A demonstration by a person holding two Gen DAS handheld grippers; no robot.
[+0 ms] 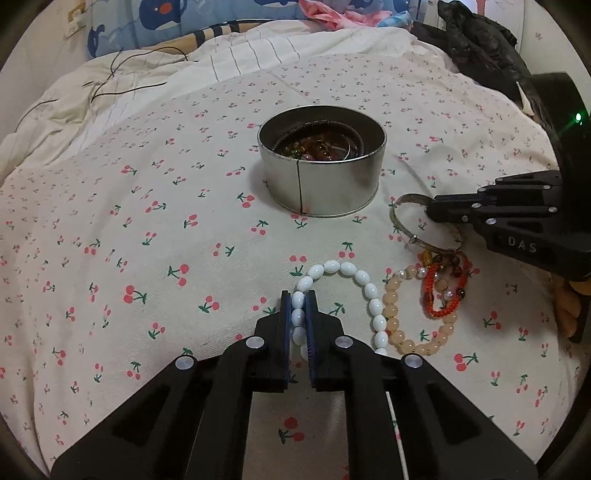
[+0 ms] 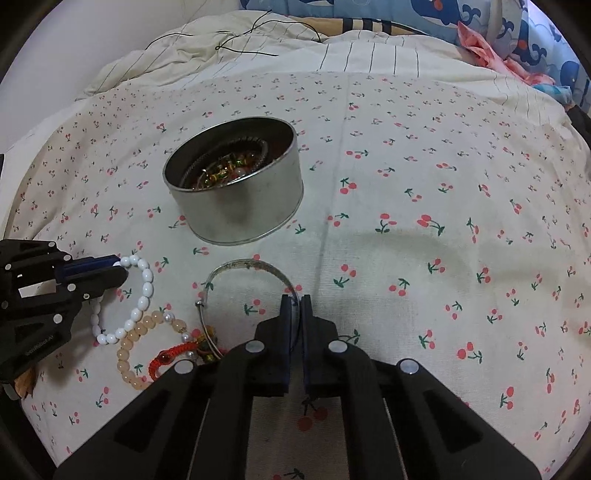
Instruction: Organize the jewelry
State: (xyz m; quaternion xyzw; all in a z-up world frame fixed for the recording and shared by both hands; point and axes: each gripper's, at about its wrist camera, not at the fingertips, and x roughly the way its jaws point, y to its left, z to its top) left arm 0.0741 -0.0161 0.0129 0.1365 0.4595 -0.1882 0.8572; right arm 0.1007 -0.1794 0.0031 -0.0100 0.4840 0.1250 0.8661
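A cherry-print sheet (image 1: 147, 229) covers the bed across the frame. At upper left lies a rumpled striped cream quilt (image 1: 122, 92) with a thin black cord (image 1: 110, 79) on it; blue whale-print fabric (image 1: 166, 18) along the top; dark bundle (image 1: 476, 40) upper right.

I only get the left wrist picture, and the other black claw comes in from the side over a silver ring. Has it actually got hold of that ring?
Observer: Yes. In the right wrist view the right gripper has its pads shut on the rim of the silver bangle.
Operator: Is the bangle lifted?
Observer: I cannot tell; its far arc looks to lie on the cherry-print sheet.
Operator: And my claw, seen from there?
Observer: The left gripper pinches the white bead bracelet at one end; the rest of the loop lies on the sheet.
Operator: Anything on the far side of the tin?
Observer: Right of the metal tin, only bare sheet shows.
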